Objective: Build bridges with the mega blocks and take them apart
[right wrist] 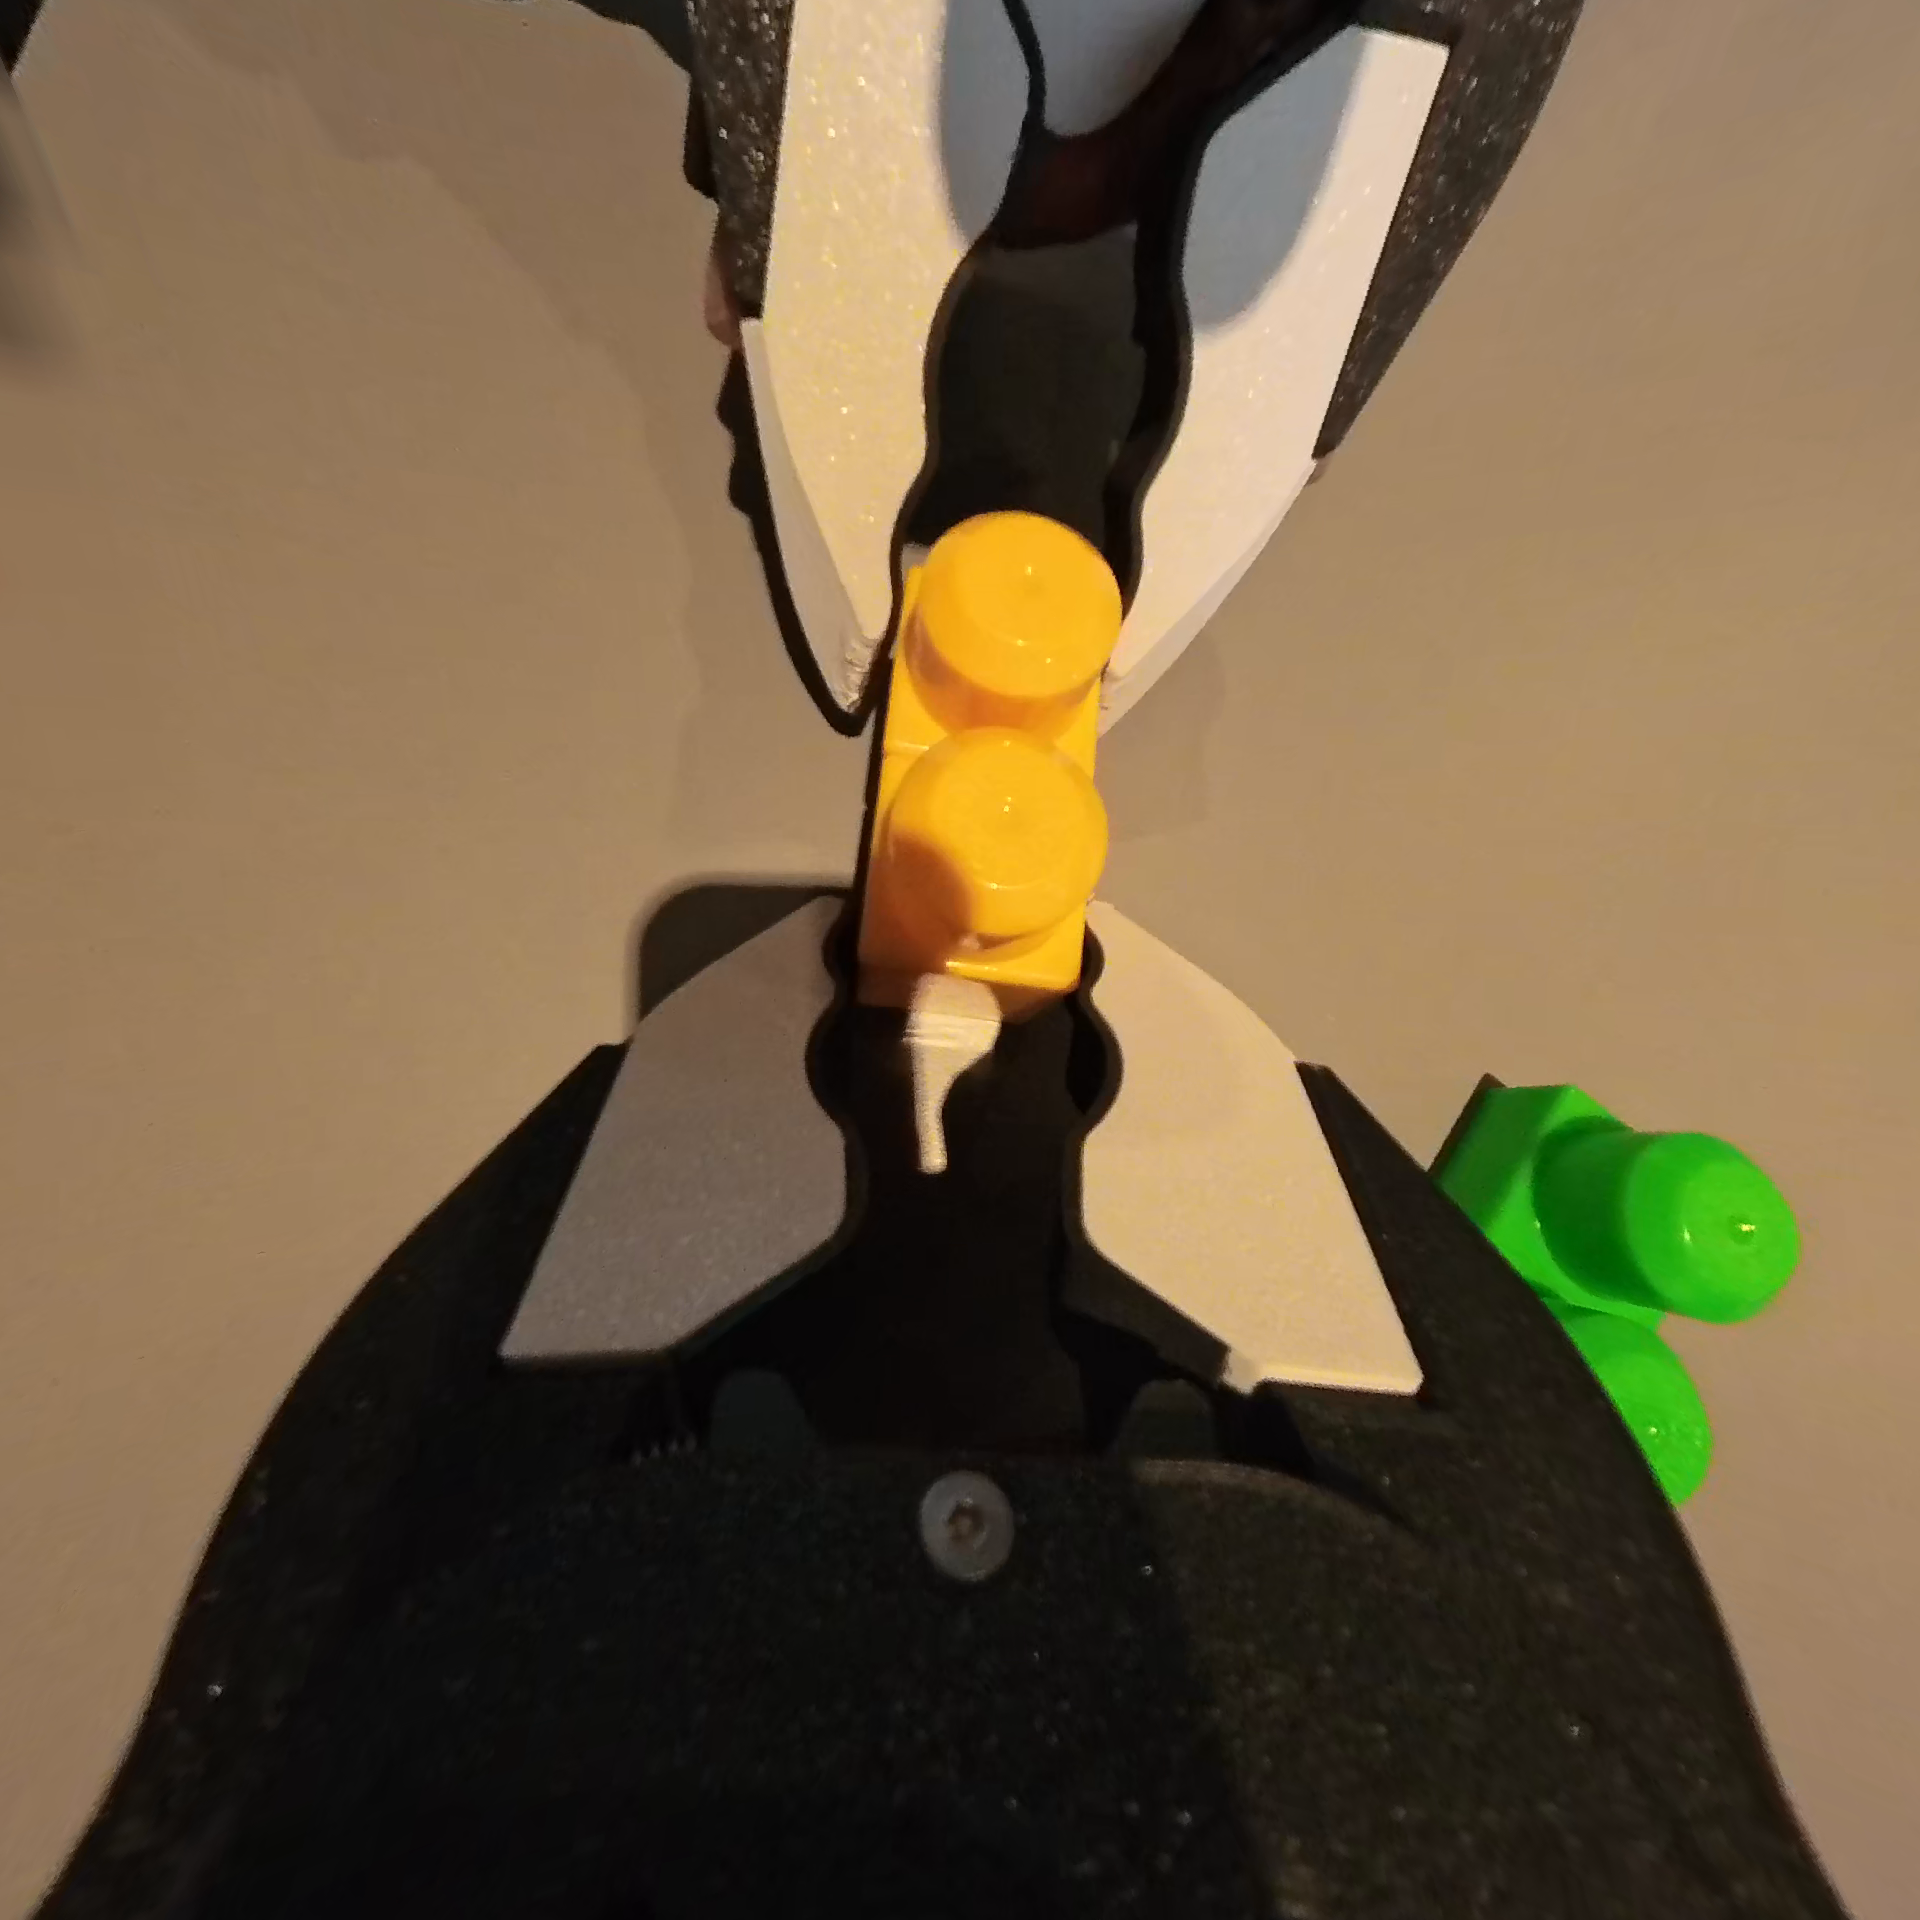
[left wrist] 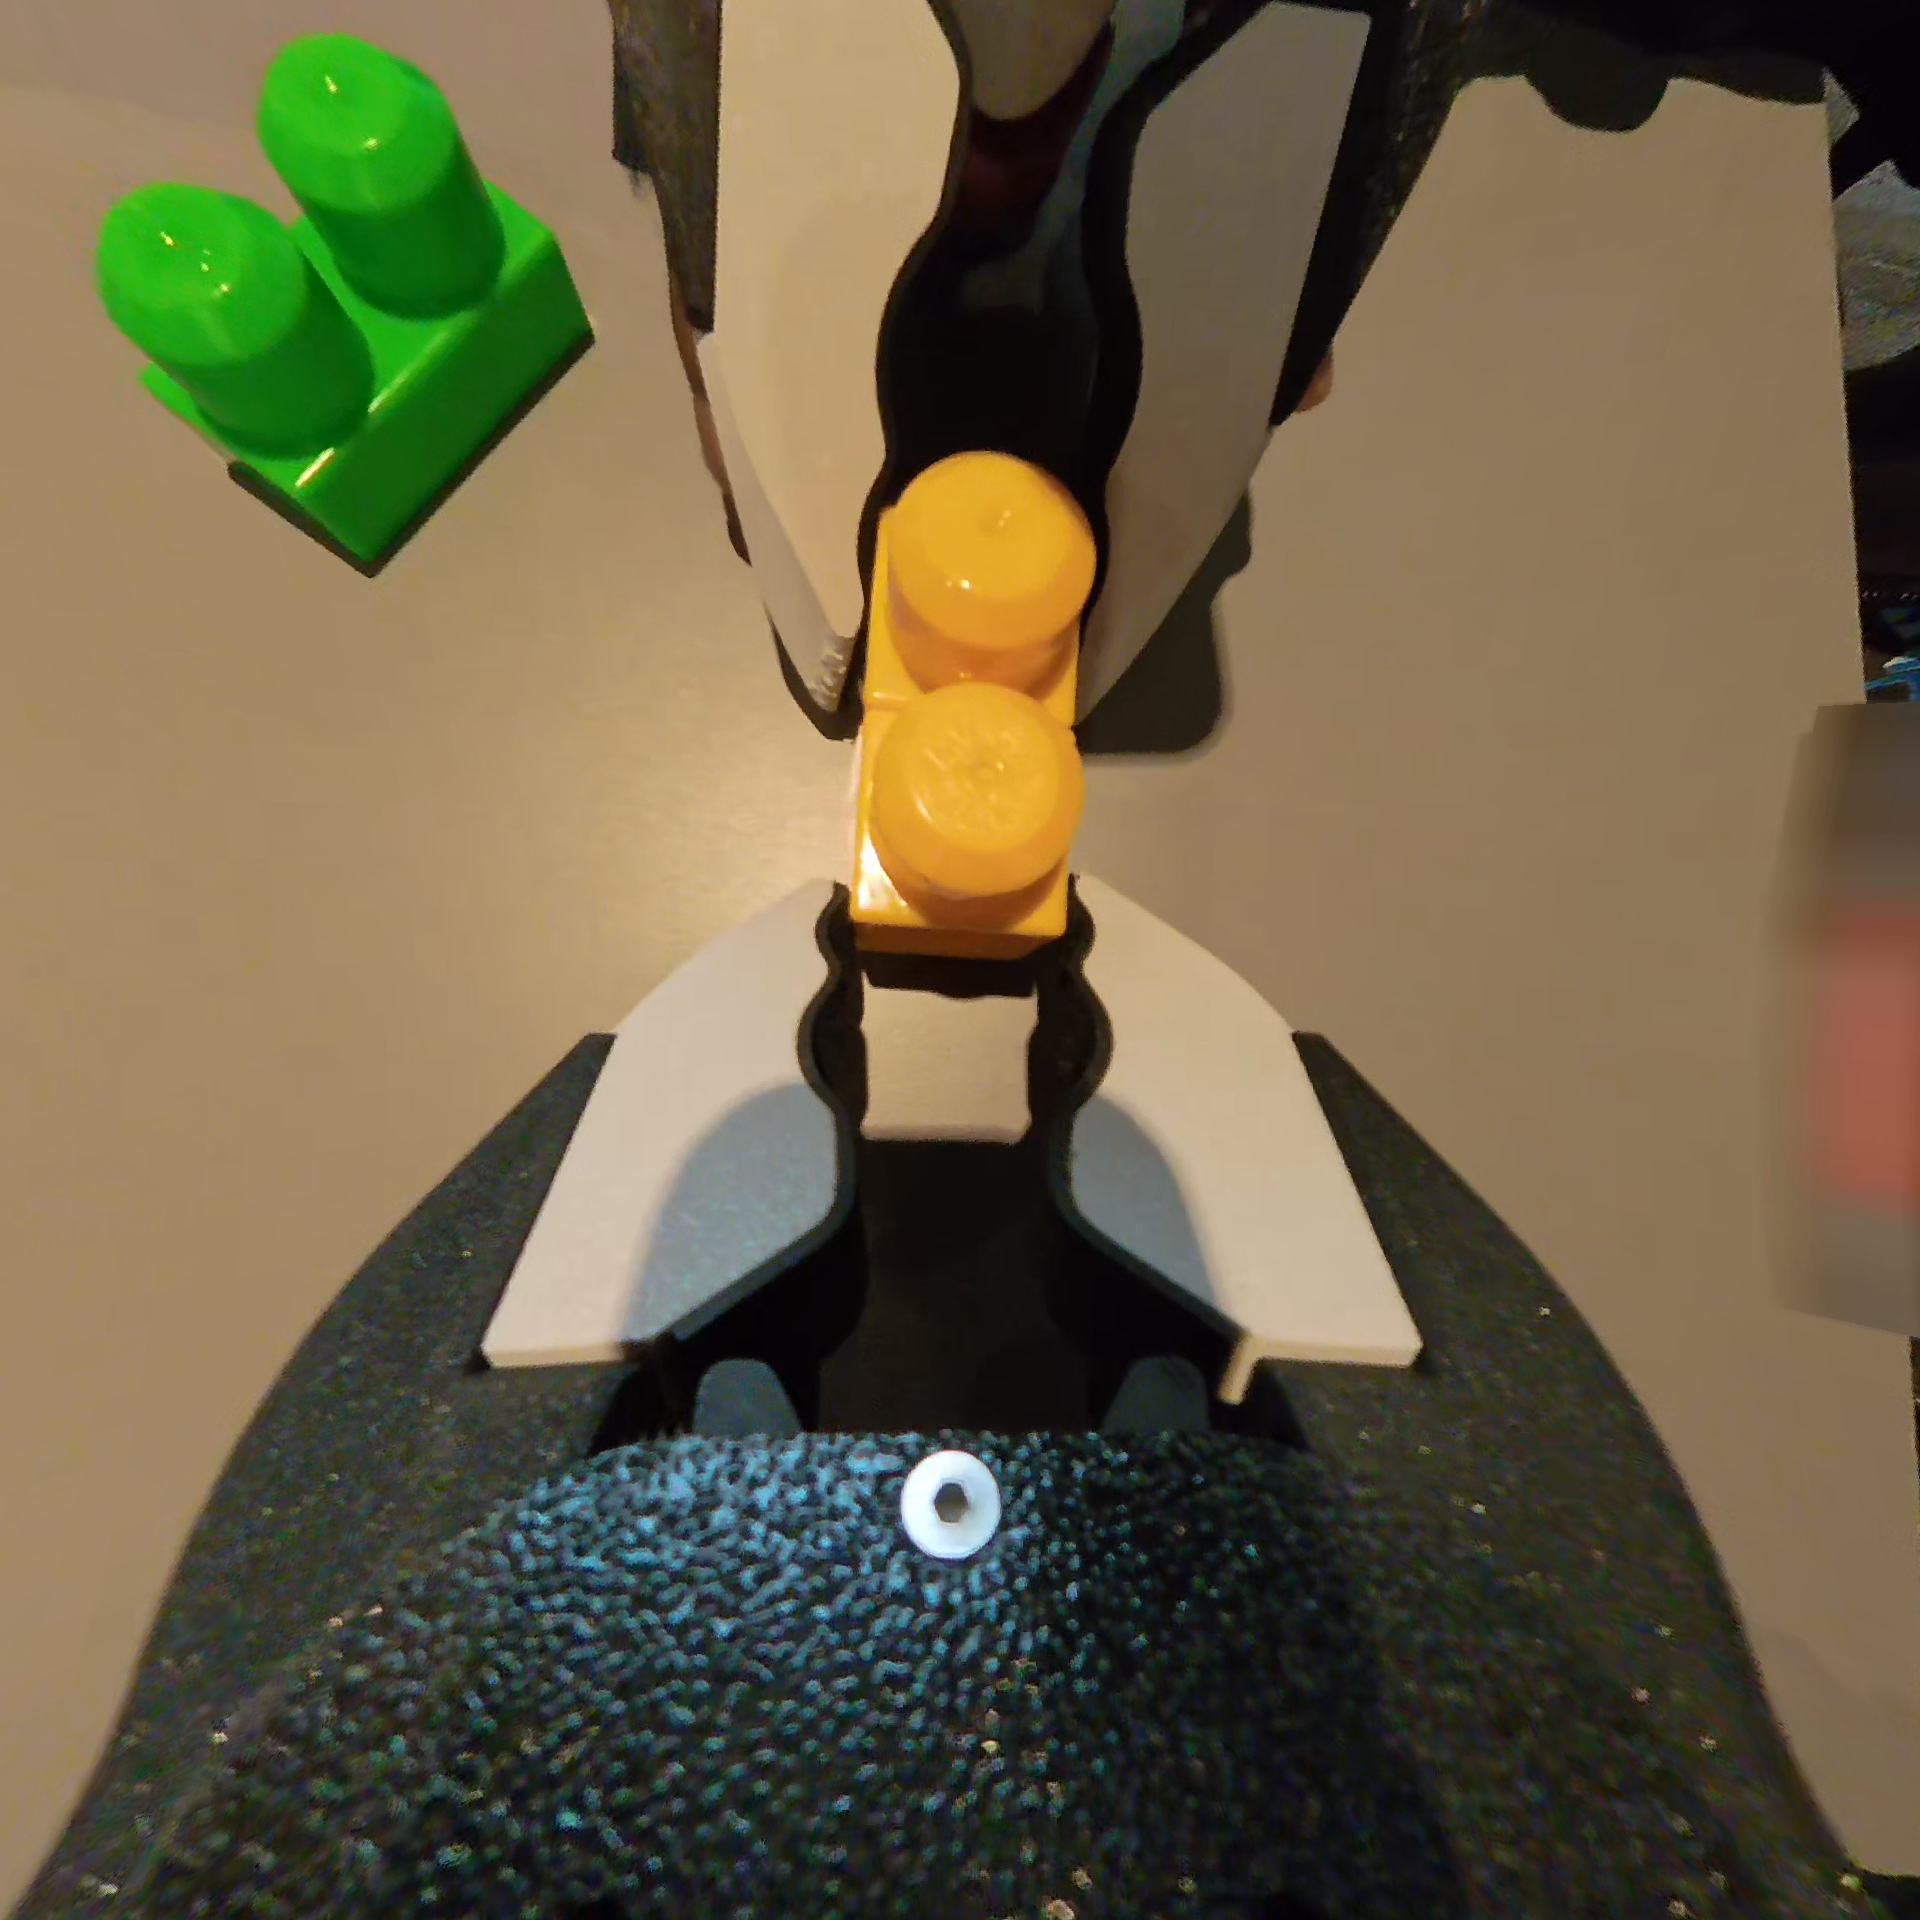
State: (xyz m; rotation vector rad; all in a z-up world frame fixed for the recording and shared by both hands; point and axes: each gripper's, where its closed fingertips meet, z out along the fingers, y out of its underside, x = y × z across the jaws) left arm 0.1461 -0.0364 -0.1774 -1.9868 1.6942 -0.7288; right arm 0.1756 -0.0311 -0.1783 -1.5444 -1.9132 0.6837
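Both grippers, left gripper (left wrist: 961, 914) and right gripper (right wrist: 971, 956), clamp a glossy two-stud orange block (left wrist: 966, 727).

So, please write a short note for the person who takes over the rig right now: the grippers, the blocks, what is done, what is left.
Left gripper: shut on the near end of the yellow block.
Right gripper: shut on the opposite end of the same yellow block.
The yellow block, with two studs, is held between both grippers over the table.
The green block, also with two studs, lies loose on the table, apart from the yellow one.
Done: no bridge stands now.
Left: probably release one gripper, then join or set down the blocks.
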